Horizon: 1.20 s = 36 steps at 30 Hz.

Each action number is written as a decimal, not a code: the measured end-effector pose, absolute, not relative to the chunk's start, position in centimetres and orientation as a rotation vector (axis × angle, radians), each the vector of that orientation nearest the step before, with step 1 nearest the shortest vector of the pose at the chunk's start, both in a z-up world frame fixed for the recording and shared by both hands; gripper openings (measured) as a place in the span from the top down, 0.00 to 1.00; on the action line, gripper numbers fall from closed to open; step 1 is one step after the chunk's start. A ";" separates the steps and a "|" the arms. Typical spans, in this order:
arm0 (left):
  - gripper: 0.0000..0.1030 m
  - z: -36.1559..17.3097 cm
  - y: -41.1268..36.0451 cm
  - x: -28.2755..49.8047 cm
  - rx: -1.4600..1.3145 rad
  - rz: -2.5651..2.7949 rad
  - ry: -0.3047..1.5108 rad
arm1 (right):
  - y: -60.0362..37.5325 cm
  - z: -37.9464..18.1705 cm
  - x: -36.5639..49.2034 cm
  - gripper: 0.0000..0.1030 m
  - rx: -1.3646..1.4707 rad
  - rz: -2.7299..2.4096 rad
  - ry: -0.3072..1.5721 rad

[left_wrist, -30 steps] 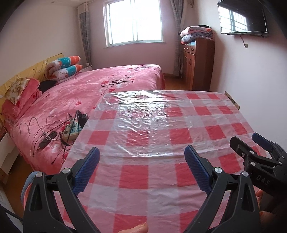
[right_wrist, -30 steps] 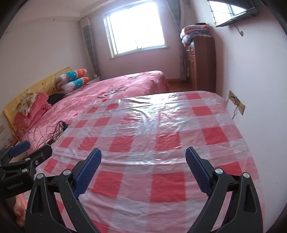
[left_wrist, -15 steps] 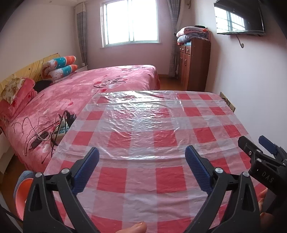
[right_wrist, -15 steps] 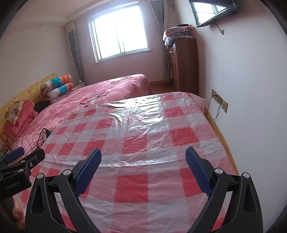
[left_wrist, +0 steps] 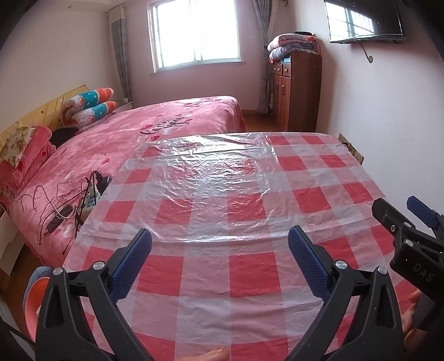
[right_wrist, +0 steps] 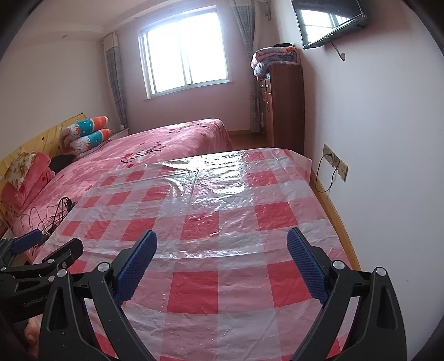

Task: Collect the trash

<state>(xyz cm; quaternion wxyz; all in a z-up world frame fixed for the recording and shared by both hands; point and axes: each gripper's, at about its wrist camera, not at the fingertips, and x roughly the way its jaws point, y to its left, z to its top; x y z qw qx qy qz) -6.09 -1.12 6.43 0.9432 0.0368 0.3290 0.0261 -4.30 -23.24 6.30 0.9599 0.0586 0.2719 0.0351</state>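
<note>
**Trash: none to be made out on the checked surface**

Trash cannot be picked out in either wrist view; what shows is a surface spread with a red-and-white checked cloth under a sheet of clear, crinkled plastic film, which catches the window light.

Left gripper hangs above the near part of the surface, its blue-padded fingers spread wide with nothing between them. Right gripper is likewise released, fingers well apart and empty, over the same cloth. Each gripper shows at the edge of the other's view: the right one at the far right of the left view, the left one at the lower left of the right view. A fingertip shows at the bottom edge of the left view.

Beside the surface, on the left, stands a bed with a pink cover. A tangle of cables and a power strip lies on it near the surface's edge, with pillows at the headboard. A wooden cabinet with folded blankets on top stands against the right wall, under a wall-mounted television.
</note>
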 end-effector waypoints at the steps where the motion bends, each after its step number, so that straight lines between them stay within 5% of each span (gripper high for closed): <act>1: 0.04 6.4 -1.1 -6.1 0.076 0.055 0.670 | -23.2 6.3 -4.3 0.09 0.116 0.072 0.550; 36: 0.04 5.5 -0.4 -5.0 0.050 0.078 0.676 | -21.3 5.6 -3.2 0.09 0.075 0.112 0.587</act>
